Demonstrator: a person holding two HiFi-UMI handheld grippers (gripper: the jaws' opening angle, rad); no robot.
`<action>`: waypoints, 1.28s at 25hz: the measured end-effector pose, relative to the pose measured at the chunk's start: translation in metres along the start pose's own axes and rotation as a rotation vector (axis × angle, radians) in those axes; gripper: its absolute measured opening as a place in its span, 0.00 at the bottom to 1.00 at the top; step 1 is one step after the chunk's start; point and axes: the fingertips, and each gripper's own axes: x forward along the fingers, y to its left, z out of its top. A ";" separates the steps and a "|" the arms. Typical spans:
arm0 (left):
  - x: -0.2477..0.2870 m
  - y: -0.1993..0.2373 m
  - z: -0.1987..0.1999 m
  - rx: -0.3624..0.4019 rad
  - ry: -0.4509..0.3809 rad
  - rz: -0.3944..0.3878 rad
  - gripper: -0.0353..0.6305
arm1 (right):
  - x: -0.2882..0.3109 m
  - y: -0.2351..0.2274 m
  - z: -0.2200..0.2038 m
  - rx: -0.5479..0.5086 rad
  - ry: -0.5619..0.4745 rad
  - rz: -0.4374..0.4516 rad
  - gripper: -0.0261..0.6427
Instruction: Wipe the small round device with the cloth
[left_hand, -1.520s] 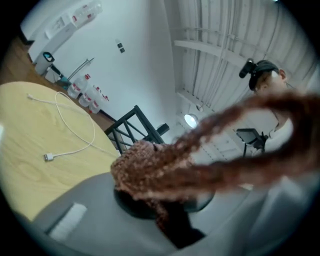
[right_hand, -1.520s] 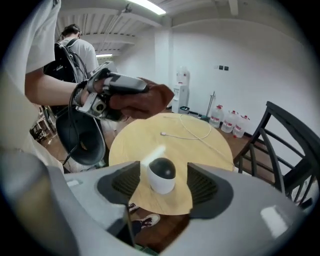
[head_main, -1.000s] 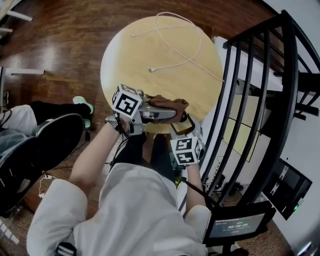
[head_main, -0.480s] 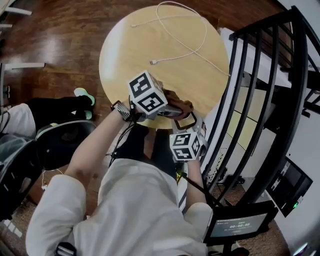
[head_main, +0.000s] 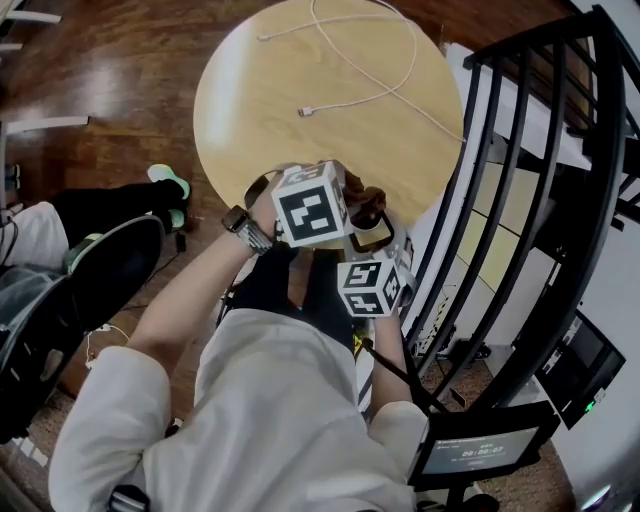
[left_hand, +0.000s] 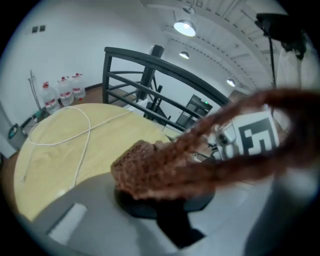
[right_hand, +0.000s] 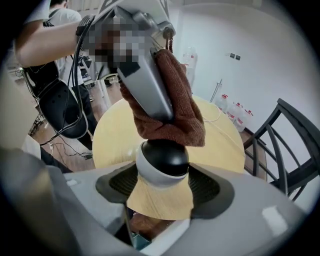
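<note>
I find the room brightly and evenly lit. In the left gripper view the ceiling lamps (left_hand: 185, 27) at the far upper centre burn out to white. The cloth (left_hand: 165, 165), near that lens, is smeared by motion blur and out of focus. In the right gripper view the small round device (right_hand: 162, 159) is sharp, with a soft sheen on its dark top. In the head view the table (head_main: 240, 100) shows pale glare on its left and the floor (head_main: 100, 80) a dull sheen. Both gripper views bend strongly and darken at the edges.

2 grippers (left_hand: 169, 196) (right_hand: 165, 185), 1 cloth (right_hand: 170, 110), 1 rnd device (right_hand: 162, 160), 1 cable (head_main: 308, 110), 1 table (head_main: 260, 120).
</note>
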 end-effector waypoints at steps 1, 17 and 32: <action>0.003 0.001 -0.002 0.004 -0.007 0.020 0.17 | 0.000 0.000 0.000 0.002 0.000 0.000 0.51; 0.037 0.025 -0.042 0.093 0.058 0.097 0.16 | -0.003 0.008 0.005 -0.002 -0.038 0.014 0.52; 0.074 0.052 -0.057 0.014 0.174 0.084 0.17 | 0.004 -0.001 0.004 -0.028 -0.096 0.109 0.52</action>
